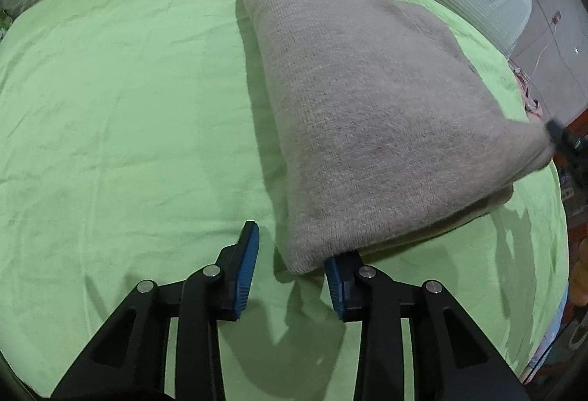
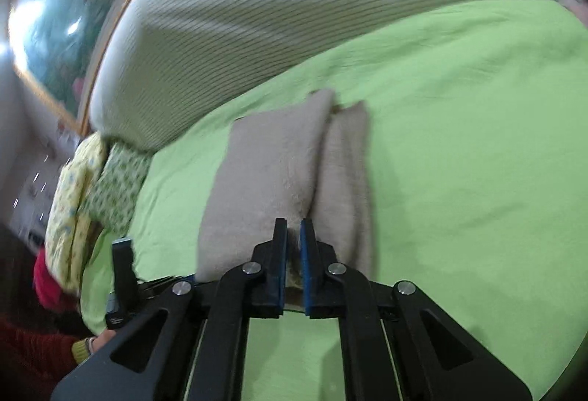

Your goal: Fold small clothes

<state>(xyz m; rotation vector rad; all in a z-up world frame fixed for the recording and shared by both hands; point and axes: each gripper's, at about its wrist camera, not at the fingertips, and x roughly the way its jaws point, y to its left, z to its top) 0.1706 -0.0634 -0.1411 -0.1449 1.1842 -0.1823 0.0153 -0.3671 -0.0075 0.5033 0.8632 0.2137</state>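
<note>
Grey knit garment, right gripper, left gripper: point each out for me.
grey knit garment (image 1: pixel 367 114): left wrist view, middle of its top layer.
right gripper (image 2: pixel 293 230): right wrist view, between fingertips pinching fabric.
left gripper (image 1: pixel 290 254): left wrist view, between its fingertips.

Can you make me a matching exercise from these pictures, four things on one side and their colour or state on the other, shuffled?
Things:
1. right claw
2. left claw
3. sheet
4. pillow

States:
A. plain green, spread flat
B. shut on a corner of the grey knit garment
C. yellow and green print
D. pads apart, garment corner between them

Pairs: 1-B, 2-D, 3-A, 4-C
</note>
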